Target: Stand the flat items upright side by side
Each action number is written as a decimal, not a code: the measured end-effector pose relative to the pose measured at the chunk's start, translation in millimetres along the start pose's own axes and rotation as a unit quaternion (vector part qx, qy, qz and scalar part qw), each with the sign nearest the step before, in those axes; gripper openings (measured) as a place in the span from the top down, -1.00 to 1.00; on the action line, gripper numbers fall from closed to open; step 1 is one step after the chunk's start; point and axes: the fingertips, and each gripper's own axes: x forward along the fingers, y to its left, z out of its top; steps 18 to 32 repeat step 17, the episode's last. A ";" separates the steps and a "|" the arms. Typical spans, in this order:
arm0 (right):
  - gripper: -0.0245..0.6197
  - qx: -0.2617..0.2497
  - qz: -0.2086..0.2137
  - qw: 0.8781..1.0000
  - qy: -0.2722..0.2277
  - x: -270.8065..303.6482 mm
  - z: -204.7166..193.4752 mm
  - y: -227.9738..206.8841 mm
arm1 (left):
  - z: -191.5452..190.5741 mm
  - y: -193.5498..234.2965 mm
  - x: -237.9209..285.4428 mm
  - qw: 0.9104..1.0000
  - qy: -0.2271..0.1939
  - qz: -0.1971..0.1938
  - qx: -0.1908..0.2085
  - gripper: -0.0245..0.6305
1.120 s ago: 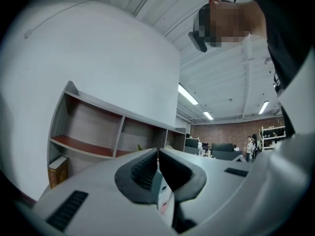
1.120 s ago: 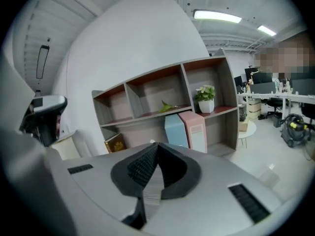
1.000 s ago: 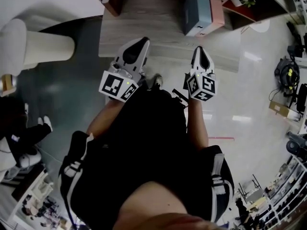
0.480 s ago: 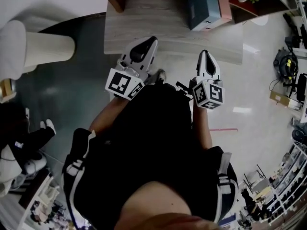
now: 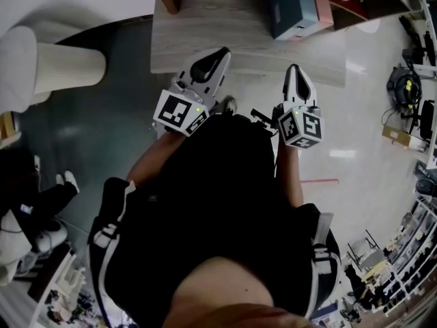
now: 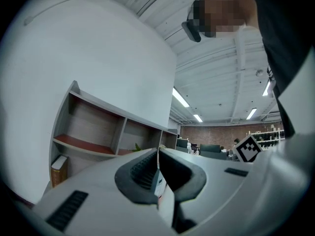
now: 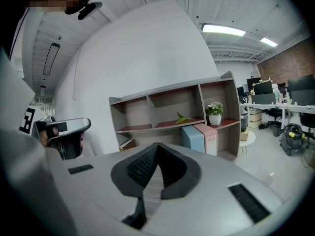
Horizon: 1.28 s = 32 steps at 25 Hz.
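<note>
A light-blue flat box (image 7: 193, 137) and a pink one (image 7: 209, 136) stand upright side by side on the wooden shelf unit's (image 7: 172, 107) low shelf, at the right. From the head view they show as blue (image 5: 290, 9) and pink (image 5: 321, 9) at the top. A brown book (image 7: 127, 144) rests in the lower left compartment. My left gripper (image 5: 222, 52) and right gripper (image 5: 293, 67) hang in front of the person, both short of the shelf. The left gripper (image 6: 158, 150) is shut with nothing in it. The right gripper (image 7: 157, 144) is shut and empty too.
A potted plant (image 7: 215, 113) and a green object (image 7: 183, 118) sit on the middle shelf. A white curved wall (image 7: 147, 53) rises behind the unit. Office desks and chairs (image 7: 268, 100) stand far right, a small round table (image 7: 248, 136) beside the unit. Glossy floor (image 5: 369, 115) lies to the right.
Both grippers have drifted a little rightward in the head view and stayed shut. The shelf unit has slid slightly toward the top right of the picture.
</note>
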 end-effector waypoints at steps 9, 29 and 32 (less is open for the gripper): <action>0.85 0.000 0.001 1.000 -0.002 -1.9 -0.5 5.3 | 2.5 4.0 -6.6 1.000 -0.001 0.000 0.003 0.83; 0.85 0.006 0.002 1.000 0.001 5.1 -1.1 6.7 | 4.2 12.2 -4.8 1.000 0.001 0.000 0.005 0.83; 0.85 0.006 0.002 1.000 0.001 5.1 -1.1 6.7 | 4.2 12.2 -4.8 1.000 0.001 0.000 0.005 0.83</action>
